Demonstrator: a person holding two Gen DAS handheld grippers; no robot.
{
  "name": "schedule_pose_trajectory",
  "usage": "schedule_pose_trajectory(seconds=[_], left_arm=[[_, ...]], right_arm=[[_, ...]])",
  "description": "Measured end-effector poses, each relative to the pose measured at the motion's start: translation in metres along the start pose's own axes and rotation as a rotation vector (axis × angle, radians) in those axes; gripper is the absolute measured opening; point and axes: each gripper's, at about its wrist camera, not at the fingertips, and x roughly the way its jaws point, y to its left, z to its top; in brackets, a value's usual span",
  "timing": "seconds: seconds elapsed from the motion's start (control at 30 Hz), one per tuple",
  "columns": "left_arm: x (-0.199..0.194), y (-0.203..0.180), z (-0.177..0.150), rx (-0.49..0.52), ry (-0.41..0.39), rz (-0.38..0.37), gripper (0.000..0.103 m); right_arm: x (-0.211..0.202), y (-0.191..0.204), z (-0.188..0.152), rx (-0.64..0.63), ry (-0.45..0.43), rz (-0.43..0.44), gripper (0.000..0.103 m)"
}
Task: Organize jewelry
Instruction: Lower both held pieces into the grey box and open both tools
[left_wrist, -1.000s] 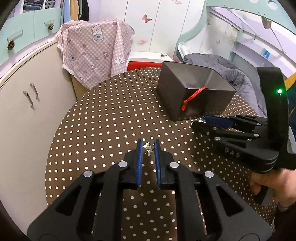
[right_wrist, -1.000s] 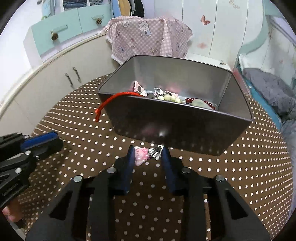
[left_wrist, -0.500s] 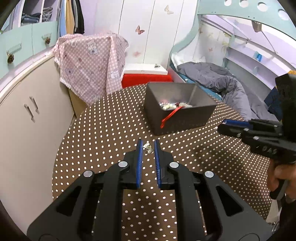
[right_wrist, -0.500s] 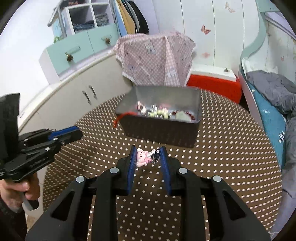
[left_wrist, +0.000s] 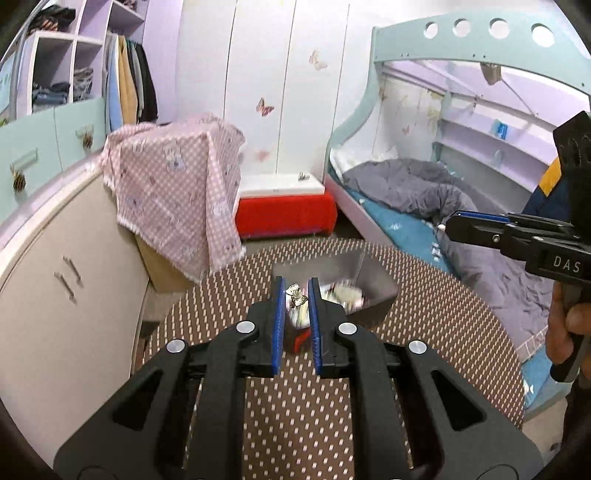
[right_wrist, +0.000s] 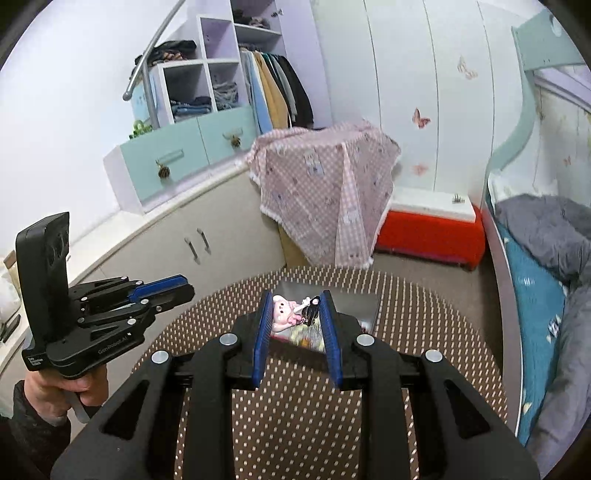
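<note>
"DAS" lettering marks the right hand-held gripper (right_wrist: 294, 301) clamping a pink charm (right_wrist: 283, 311); left hand-held gripper (left_wrist: 296, 293) pinches a silver trinket (left_wrist: 297, 295).

This is a child's bedroom at home. A bunk bed (left_wrist: 424, 199) with grey bedding stands right of the polka-dot tabletop (left_wrist: 436, 314); behind it, butterfly-stickered wardrobe doors (right_wrist: 406, 92); to its left, hanging clothes (right_wrist: 277, 85) above mint drawers (right_wrist: 184, 151).

Silver trinket (left_wrist: 296, 295), pink charm (right_wrist: 284, 310), aloft

Pink checked cloth (left_wrist: 177, 192), red bench (left_wrist: 284, 216), grey duvet (left_wrist: 417, 188)
</note>
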Motion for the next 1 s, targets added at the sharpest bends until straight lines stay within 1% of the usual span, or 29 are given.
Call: schedule_pose_trajectory(seconds=[0.13,0.27,0.43,0.53,0.57,0.6,0.63,0.67,0.7,0.73,0.8,0.9,1.0], left_arm=[[0.009,-0.004,0.023,-0.002,-0.023,-0.021,0.012],[0.027,-0.009,0.040,0.011,-0.013,-0.037,0.012],[0.059,-0.014,0.047,0.011,0.042,-0.052,0.013],[0.081,-0.011,0.044,-0.003,0.098,-0.051,0.014],[0.088,-0.010,0.043,0.003,0.118,-0.033,0.016],[0.093,-0.008,0.041,0.010,0.135,-0.012,0.039],[0.095,-0.006,0.040,0.005,0.136,0.003,0.082],[0.093,-0.002,0.039,-0.012,0.108,0.024,0.093],[0.088,0.001,0.038,-0.026,0.070,0.037,0.095],[0.085,0.005,0.038,-0.039,0.056,0.043,0.095],[0.081,0.010,0.038,-0.059,0.067,0.076,0.095],[0.069,0.011,0.036,-0.066,0.047,0.102,0.095],[0.046,0.007,0.034,-0.051,0.017,0.151,0.095]], right_arm=[[0.005,-0.002,0.019,-0.005,-0.012,-0.001,0.024],[0.024,-0.011,0.032,0.011,0.016,0.005,0.024],[0.060,-0.028,0.033,0.066,0.090,0.023,0.024],[0.084,-0.044,0.027,0.134,0.143,0.042,0.025],[0.089,-0.049,0.027,0.157,0.154,0.050,0.035],[0.092,-0.054,0.026,0.183,0.156,0.057,0.062],[0.093,-0.060,0.023,0.214,0.142,0.048,0.078],[0.090,-0.065,0.022,0.231,0.120,0.027,0.091],[0.087,-0.070,0.021,0.243,0.106,0.018,0.092],[0.085,-0.072,0.020,0.254,0.103,0.019,0.093],[0.079,-0.077,0.020,0.285,0.093,0.005,0.095],[0.067,-0.078,0.021,0.288,0.072,-0.029,0.095],[0.055,-0.074,0.022,0.282,0.049,-0.044,0.095]])
